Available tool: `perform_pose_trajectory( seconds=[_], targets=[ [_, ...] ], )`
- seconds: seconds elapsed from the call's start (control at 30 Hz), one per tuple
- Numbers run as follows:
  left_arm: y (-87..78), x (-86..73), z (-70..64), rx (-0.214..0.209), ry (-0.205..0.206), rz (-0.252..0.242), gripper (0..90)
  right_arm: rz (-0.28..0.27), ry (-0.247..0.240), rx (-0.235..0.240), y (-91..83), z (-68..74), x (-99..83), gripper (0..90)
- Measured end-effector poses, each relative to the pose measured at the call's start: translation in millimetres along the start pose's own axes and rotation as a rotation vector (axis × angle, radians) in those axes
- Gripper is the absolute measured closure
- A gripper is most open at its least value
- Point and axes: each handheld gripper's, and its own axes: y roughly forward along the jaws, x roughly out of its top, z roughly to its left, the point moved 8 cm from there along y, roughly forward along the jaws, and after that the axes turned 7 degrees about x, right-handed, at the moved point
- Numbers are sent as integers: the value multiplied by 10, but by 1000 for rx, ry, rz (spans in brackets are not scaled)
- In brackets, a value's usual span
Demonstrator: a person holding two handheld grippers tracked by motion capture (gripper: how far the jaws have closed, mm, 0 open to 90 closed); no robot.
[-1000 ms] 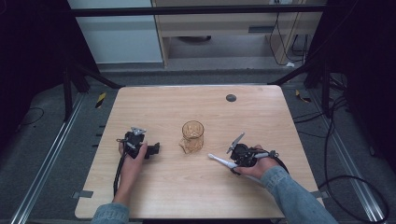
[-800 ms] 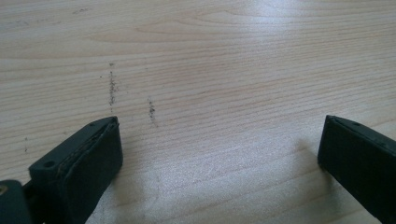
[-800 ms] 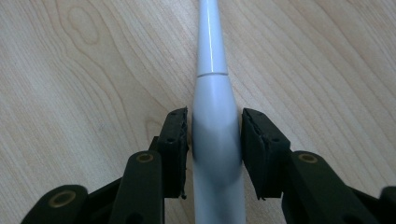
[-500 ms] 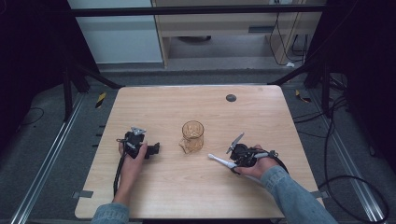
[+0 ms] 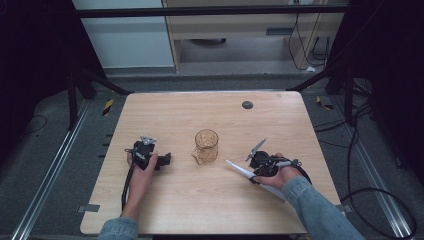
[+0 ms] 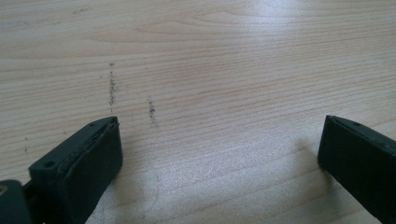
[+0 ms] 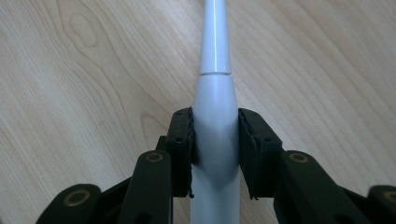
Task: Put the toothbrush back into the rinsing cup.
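One amber glass cup (image 5: 206, 145) stands near the middle of the table (image 5: 210, 107), between the two grippers. The right gripper (image 5: 255, 170), toward the right edge, has its jaws clamped on one white toothbrush-like handle (image 7: 215, 93) that points at the cup. The left gripper (image 5: 162, 160), toward the left edge, rests wide open, holding nothing. One dark disc (image 5: 247, 105) lies near the far edge

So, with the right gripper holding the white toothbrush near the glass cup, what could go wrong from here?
1. The right gripper clamps the white toothbrush on its smooth, tapering body, so it might slip or twist in the jaws.
2. The glass cup stands free on the table; the long toothbrush could knock it over.
3. The left gripper lies open and apart from the cup, so nothing steadies it.
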Motion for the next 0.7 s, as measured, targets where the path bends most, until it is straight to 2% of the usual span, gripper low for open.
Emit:
perform_pose_trajectory(
  seconds=[0.57,0.7],
  targets=[
    [3,4,0,0,-1,3,0,-105,39,-42,-446,-264,228,672],
    [15,15,2,3,-2,4,0,-151,58,-62,-580,-357,329,671]
  ],
)
